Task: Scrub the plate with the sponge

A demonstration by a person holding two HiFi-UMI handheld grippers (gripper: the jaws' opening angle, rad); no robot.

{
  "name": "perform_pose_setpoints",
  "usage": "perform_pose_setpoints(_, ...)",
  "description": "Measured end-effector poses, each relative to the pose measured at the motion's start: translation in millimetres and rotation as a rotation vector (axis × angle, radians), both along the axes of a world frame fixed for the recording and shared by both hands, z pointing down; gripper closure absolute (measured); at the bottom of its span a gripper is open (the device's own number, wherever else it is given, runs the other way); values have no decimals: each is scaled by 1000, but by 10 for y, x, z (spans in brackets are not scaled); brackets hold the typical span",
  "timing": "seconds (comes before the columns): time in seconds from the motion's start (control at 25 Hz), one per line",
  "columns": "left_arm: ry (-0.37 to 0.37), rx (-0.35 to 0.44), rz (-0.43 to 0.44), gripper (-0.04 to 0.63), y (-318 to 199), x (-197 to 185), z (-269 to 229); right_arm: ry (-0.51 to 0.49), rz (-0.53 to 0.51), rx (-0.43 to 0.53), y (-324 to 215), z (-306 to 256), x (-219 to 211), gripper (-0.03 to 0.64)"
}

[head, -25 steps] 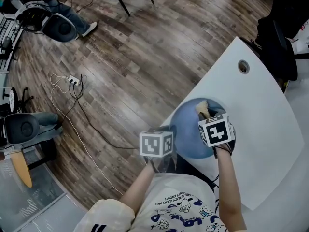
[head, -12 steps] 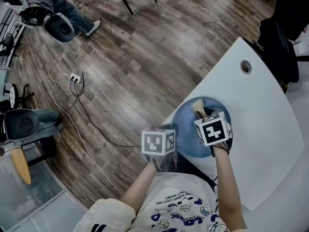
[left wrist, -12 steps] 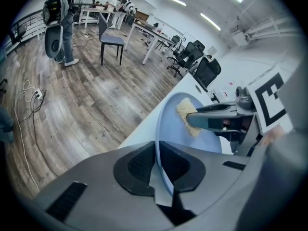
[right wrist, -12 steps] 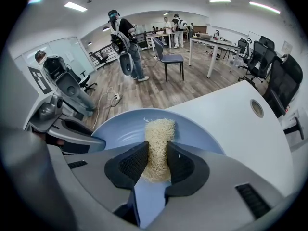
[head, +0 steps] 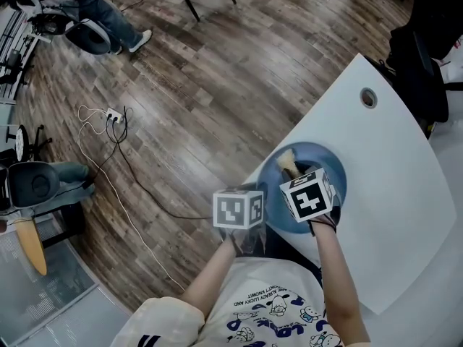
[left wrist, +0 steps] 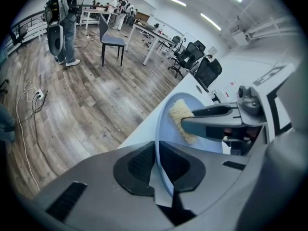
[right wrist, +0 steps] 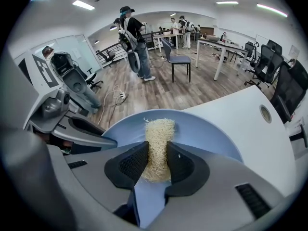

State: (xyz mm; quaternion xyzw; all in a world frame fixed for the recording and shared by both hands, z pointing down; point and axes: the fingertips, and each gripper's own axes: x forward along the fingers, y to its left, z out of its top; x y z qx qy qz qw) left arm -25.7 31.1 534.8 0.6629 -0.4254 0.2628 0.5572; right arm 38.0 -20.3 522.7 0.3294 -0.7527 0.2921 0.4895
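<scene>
Right gripper view has the right gripper pinching the straw-coloured sponge upright between its jaws, the sponge's far end lying on the blue plate near its far rim. Meanwhile the left gripper has its jaws clamped on the plate's near rim, by the edge of the white tabletop. Scrubbing well likely means pressing the sponge down, sweeping overlapping strokes across the whole face, and gripping the rim firmly so the plate cannot slide off.
</scene>
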Motion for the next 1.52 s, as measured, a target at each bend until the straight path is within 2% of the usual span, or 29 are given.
perform_pose_setpoints(0.84,-6,10,-20,566,-16,36,33,-26,-87,-18,317,29,-216,497)
perform_pose_setpoints(1.28,-17,22,1,565,-38,19,22,-29,-56,-29,480,18,-243,497)
perform_pose_setpoints(1.52,6,11,-14,565,-38,16,29,-29,-44,-32,519,22,-247,497)
